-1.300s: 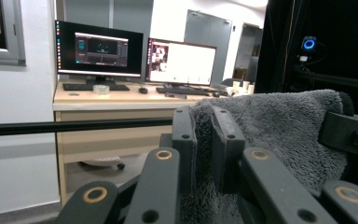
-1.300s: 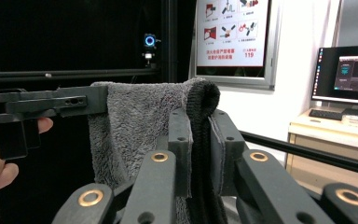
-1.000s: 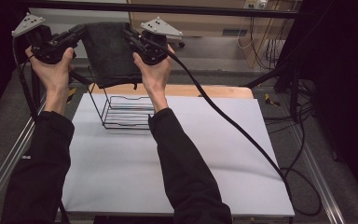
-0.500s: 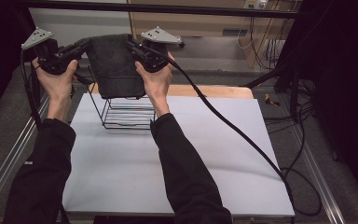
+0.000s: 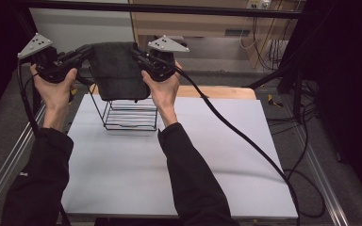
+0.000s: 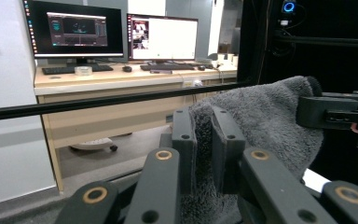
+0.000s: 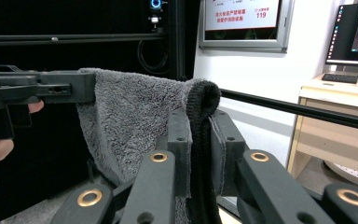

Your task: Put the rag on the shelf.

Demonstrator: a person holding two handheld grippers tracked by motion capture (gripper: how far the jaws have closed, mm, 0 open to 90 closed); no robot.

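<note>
Nearest, high view: both sleeves enter from the bottom edge over a white table sheet (image 5: 136,174), which is bare across its near and right parts.

Mid-table, left of centre: black wire rack (image 5: 131,113) stands on the sheet, near its far edge.

Above the rack: dark grey towel (image 5: 118,70) held up in the air, stretched between the two grippers and hanging down to about the top of the rack; whether it touches the wires cannot be told.

Left gripper (image 5: 86,51): jaws clamped on the towel's left upper corner. In the left gripper view the pile is squeezed between the two black pads (image 6: 204,140).

Right gripper (image 5: 136,51): jaws closed tight on the towel's right upper corner; in the right gripper view the rolled dark hem (image 7: 203,105) sits between the pads. Its cable (image 5: 245,136) trails across the sheet to the right edge.

Far edge: a wooden board (image 5: 217,92) shows just beyond the sheet, and a black frame bar (image 5: 193,9) crosses overhead.

Beyond, left gripper view: desk with two lit monitors (image 6: 116,35); screen text too small to read.

Right gripper view: wall sign (image 7: 242,21) with red lines of characters, not legible, and the digits "119".
</note>
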